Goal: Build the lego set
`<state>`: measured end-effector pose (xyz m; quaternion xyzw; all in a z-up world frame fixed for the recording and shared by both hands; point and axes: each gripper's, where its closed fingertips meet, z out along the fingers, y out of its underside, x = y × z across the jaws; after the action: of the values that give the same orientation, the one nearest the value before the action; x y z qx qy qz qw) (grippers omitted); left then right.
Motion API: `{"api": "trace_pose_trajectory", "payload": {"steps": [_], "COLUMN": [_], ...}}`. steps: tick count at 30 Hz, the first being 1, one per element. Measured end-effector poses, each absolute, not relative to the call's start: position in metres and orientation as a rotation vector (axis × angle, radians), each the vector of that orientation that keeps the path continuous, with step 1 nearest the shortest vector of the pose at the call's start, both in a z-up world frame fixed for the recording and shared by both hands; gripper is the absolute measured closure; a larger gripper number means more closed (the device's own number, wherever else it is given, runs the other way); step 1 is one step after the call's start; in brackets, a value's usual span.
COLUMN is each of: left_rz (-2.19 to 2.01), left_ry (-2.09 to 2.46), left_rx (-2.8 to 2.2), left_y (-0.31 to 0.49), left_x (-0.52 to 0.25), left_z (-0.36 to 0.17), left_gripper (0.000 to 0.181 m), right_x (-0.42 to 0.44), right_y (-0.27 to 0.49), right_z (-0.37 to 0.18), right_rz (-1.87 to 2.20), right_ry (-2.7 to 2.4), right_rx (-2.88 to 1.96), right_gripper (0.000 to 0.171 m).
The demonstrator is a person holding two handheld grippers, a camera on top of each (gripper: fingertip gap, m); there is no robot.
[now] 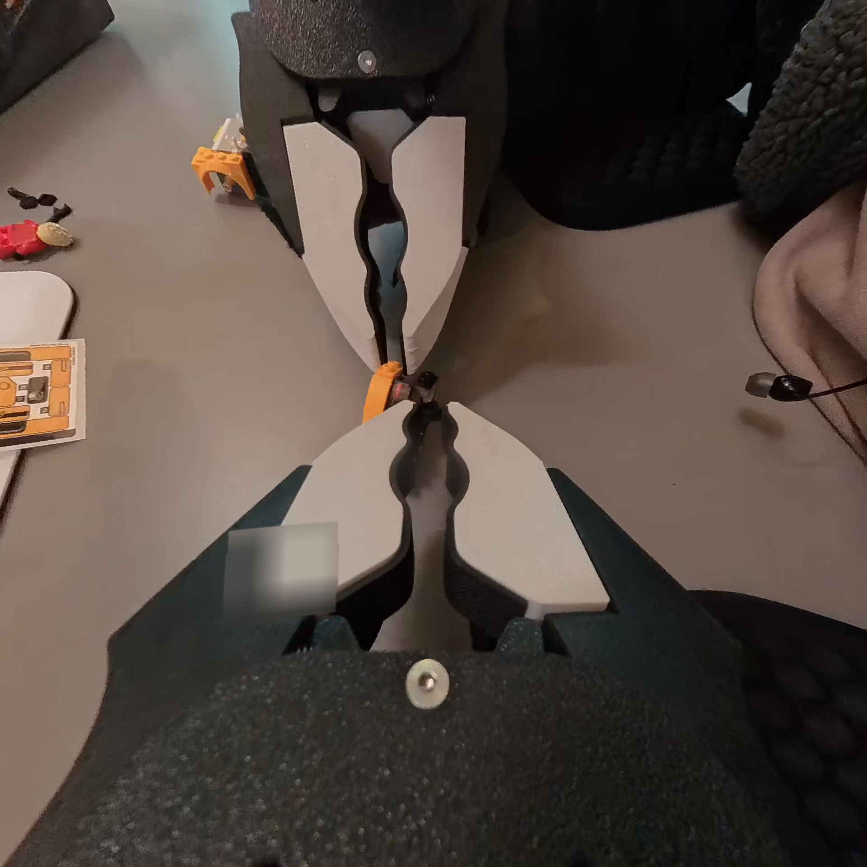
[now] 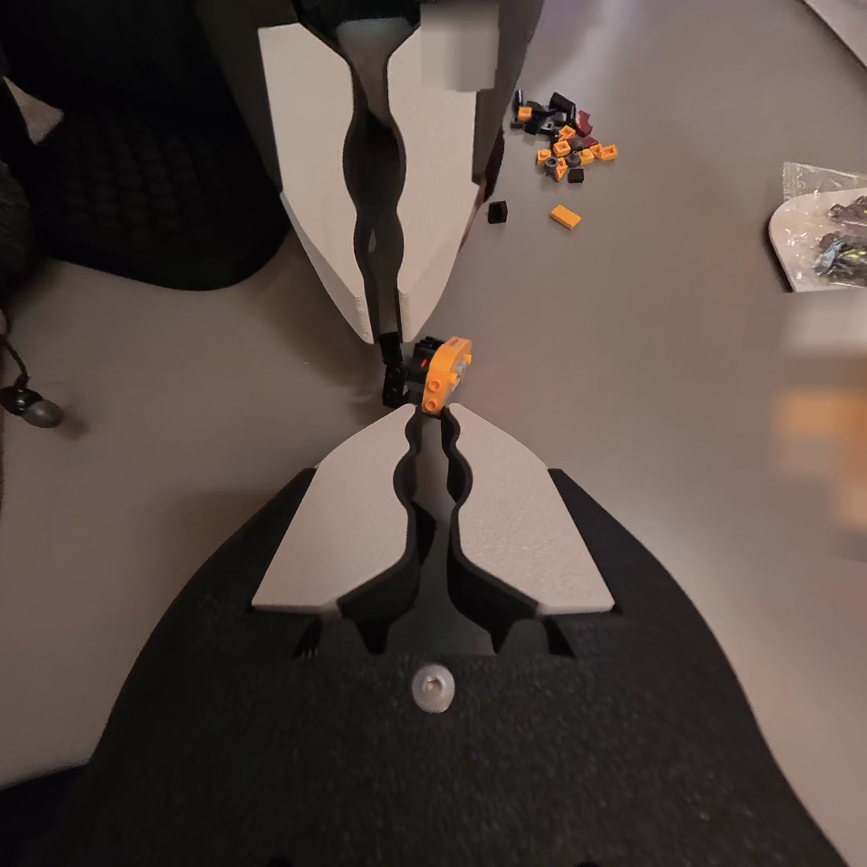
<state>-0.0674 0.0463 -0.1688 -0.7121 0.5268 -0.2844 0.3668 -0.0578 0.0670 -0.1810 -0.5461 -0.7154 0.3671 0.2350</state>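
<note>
Small orange-and-black lego assembly [image 2: 438,375] held above the grey counter [image 2: 610,422], between two facing grippers: right gripper [image 2: 429,412] jaws pinching its orange part, left gripper [image 1: 429,407] jaws pinching a black piece [image 2: 393,370] at its side, loose brick pile [image 2: 565,138] well apart behind.
</note>
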Motion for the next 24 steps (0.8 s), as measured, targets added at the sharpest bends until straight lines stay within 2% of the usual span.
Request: {"api": "trace_pose_trajectory", "payload": {"steps": [9, 24], "left_rz": [-0.756, -0.823], "left_ry": [1.255, 1.201], "left_rx": [-1.776, -1.802], "left_y": [0.053, 0.057], "left_x": [-0.064, -0.061], "left_z": [-0.153, -0.174], "left_gripper": [0.174, 0.174], "right_x": [-0.059, -0.059], "right_y": [0.07, 0.071], "right_z": [-0.162, -0.192], "right_rz": [1.397, 1.185], "right_ry": [-1.757, -1.871], "right_rx": [-1.485, -1.585], "right_gripper": [0.164, 0.164]}}
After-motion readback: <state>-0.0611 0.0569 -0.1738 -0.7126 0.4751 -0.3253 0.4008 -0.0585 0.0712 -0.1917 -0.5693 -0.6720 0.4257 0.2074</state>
